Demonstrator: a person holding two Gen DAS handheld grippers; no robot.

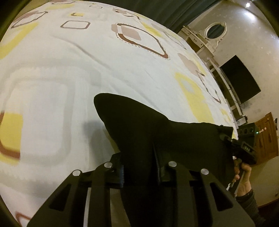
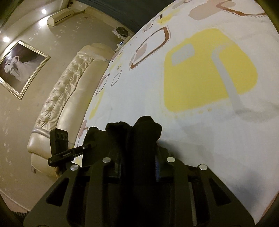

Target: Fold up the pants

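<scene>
The black pants [image 1: 139, 125] hang bunched over a bed with a white sheet [image 1: 87, 66] printed with yellow and brown shapes. My left gripper [image 1: 139, 167] is shut on a thick fold of the cloth, which fills the gap between its fingers. In the left wrist view the cloth stretches right to the other gripper [image 1: 244, 148], held by a hand [image 1: 243, 176]. In the right wrist view my right gripper [image 2: 139, 157] is shut on a rolled wad of the black pants [image 2: 139, 129]. The left gripper's body [image 2: 59, 148] shows at that view's left, beside the cloth.
A padded cream headboard [image 2: 66, 97] runs along the bed's edge, with a framed picture [image 2: 19, 69] and an air conditioner [image 2: 61, 15] on the wall behind. A white dresser with an oval mirror [image 1: 214, 31], a dark screen [image 1: 240, 78] and a wooden door [image 1: 266, 138] stand past the bed.
</scene>
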